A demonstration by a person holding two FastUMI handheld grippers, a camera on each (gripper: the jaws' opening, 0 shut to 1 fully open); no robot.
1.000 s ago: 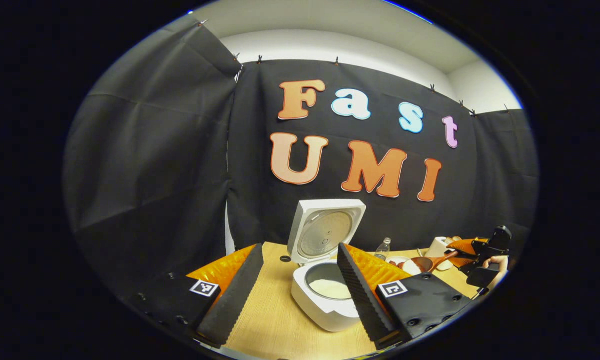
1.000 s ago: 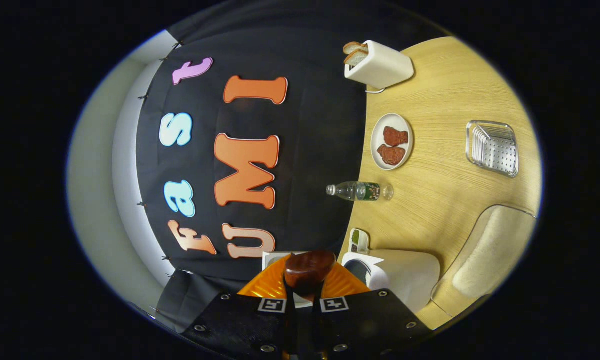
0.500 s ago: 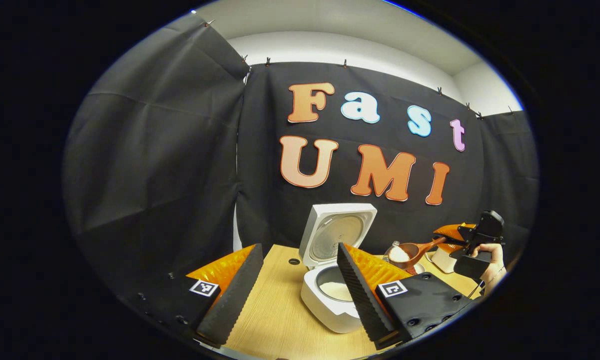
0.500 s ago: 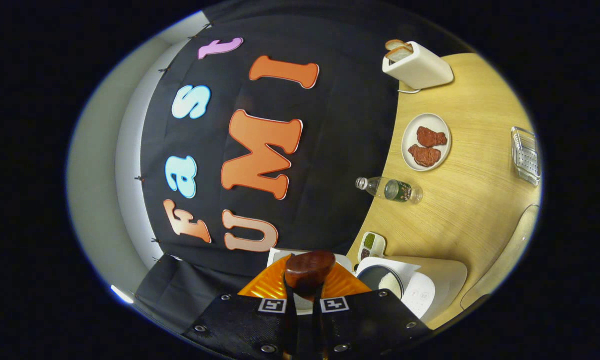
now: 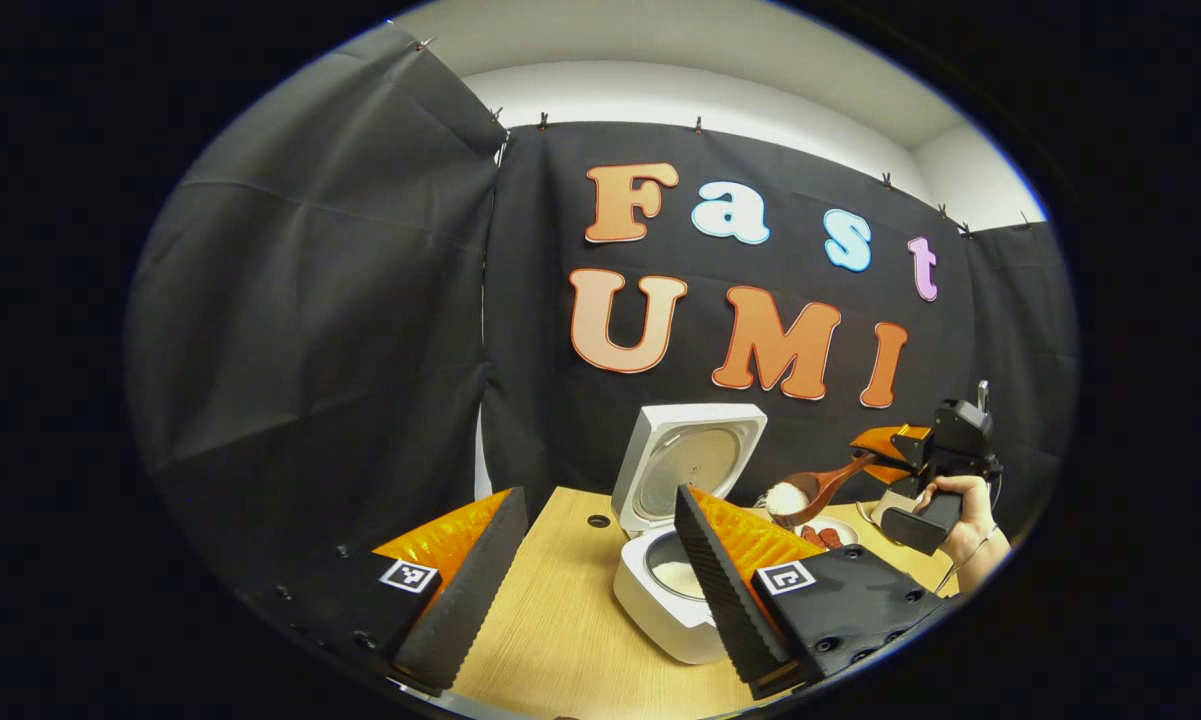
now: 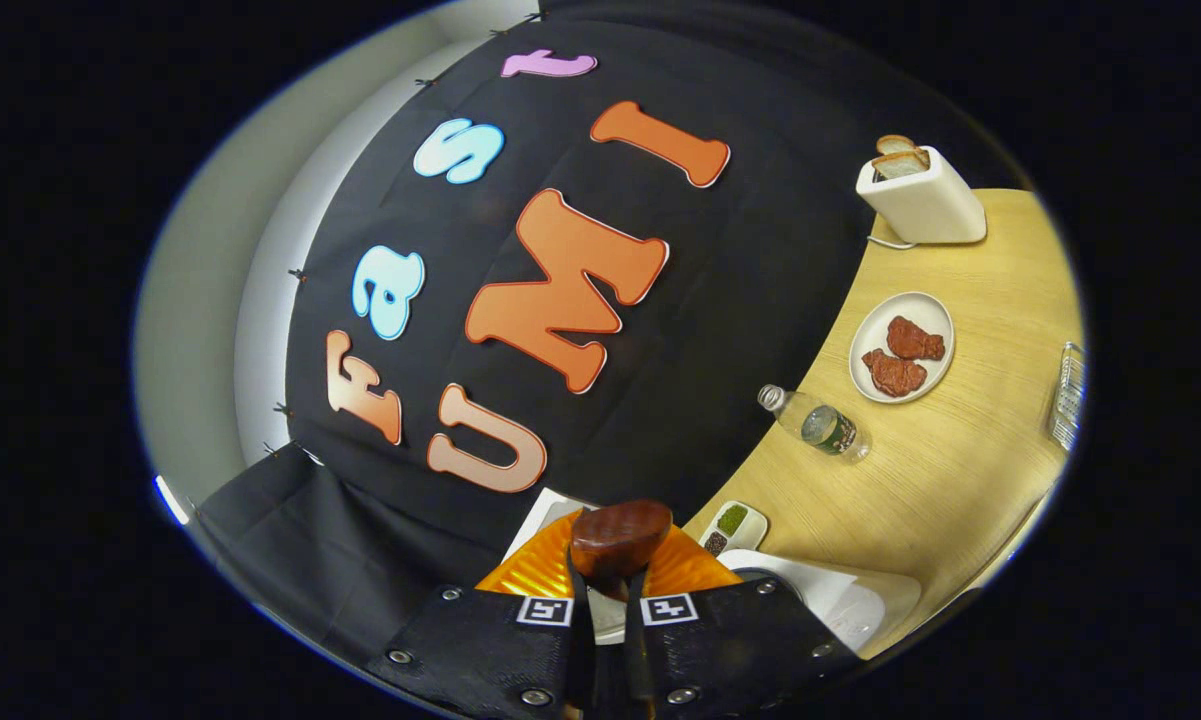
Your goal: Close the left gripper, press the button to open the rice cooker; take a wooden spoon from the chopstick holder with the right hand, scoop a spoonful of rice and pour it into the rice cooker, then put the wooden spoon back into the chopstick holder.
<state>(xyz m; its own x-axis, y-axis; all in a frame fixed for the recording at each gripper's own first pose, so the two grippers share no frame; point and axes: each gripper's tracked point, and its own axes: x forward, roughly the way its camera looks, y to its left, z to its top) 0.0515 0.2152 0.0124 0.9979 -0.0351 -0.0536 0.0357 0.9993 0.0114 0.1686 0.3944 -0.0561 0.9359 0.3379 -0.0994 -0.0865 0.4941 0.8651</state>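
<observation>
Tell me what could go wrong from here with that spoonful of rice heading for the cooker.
1. The wooden spoon carries a heaped mound of rice while off to the side of the pot, above the table; a tilt or jolt could spill grains there.
2. The right gripper holds the handle by its far end, so the spoon could twist between the fingers.
3. The open left gripper sits close in front of the rice cooker, so its fingers may crowd the spoon's path.

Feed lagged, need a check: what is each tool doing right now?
Left tool: open, holding nothing.
Right tool: shut on the wooden spoon, which carries rice near the open rice cooker.
</observation>
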